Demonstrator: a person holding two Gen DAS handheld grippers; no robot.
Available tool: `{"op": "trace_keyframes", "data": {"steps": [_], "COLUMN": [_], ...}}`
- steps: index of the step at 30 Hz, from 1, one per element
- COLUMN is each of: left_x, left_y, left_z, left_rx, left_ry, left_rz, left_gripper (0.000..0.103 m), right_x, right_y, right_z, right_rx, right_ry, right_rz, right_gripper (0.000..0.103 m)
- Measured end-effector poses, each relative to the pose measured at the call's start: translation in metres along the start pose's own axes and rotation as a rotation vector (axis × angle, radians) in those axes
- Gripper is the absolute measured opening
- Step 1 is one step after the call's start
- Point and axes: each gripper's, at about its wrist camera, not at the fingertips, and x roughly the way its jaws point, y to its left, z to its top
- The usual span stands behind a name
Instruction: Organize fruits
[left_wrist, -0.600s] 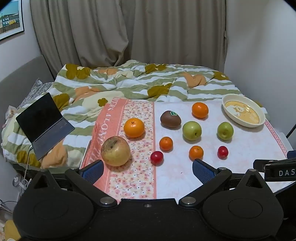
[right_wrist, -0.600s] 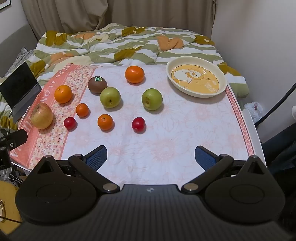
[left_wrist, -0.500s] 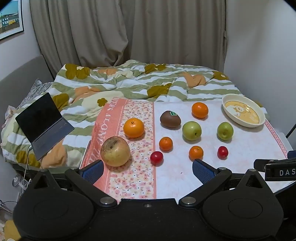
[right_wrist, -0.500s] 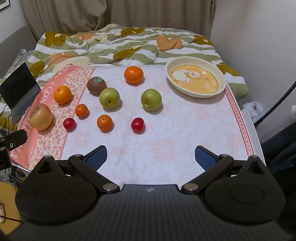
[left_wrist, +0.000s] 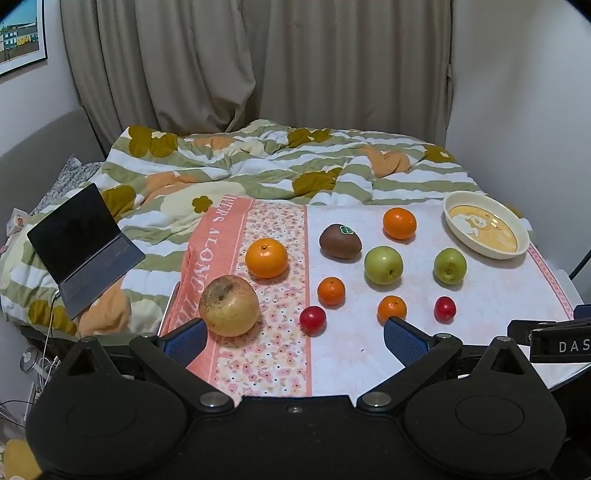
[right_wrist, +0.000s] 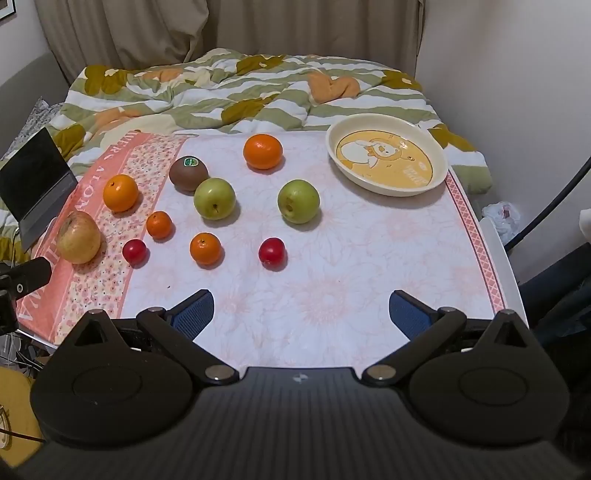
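Several fruits lie loose on a floral cloth-covered table (right_wrist: 369, 266): a large yellowish apple (left_wrist: 229, 305), oranges (left_wrist: 266, 257) (right_wrist: 263, 151), small tangerines (right_wrist: 205, 248), two green apples (right_wrist: 298, 201) (right_wrist: 214, 198), a brown kiwi (right_wrist: 188, 172) and two red fruits (right_wrist: 272, 252) (left_wrist: 312, 319). A cream cartoon plate (right_wrist: 387, 155) stands empty at the far right. My left gripper (left_wrist: 293, 338) is open and empty above the table's near left edge. My right gripper (right_wrist: 301, 314) is open and empty above the near right part.
A bed with a striped flowered duvet (left_wrist: 258, 162) lies behind the table. An open laptop (left_wrist: 83, 247) sits on it at the left. Curtains and a white wall stand behind. A cable (right_wrist: 546, 206) runs at the right edge.
Both grippers have shifted slightly; the right wrist view has moved a little closer to the fruits. No fruit has moved. Both stay open.
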Motion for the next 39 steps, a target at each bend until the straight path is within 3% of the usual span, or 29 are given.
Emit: {"op": "trace_keyframes", "data": {"steps": [39], "left_x": [0.000], "left_y": [0.004], "left_z": [0.004], "left_rx": [-0.019], "left_ry": [0.015], "left_rz": [0.013], "left_gripper": [0.103], "right_x": [0.000], "right_y": [0.006], "right_z": [0.005], "right_rx": [-0.020], "right_ry": [0.000], "right_rz": [0.028], "right_gripper": [0.103]}}
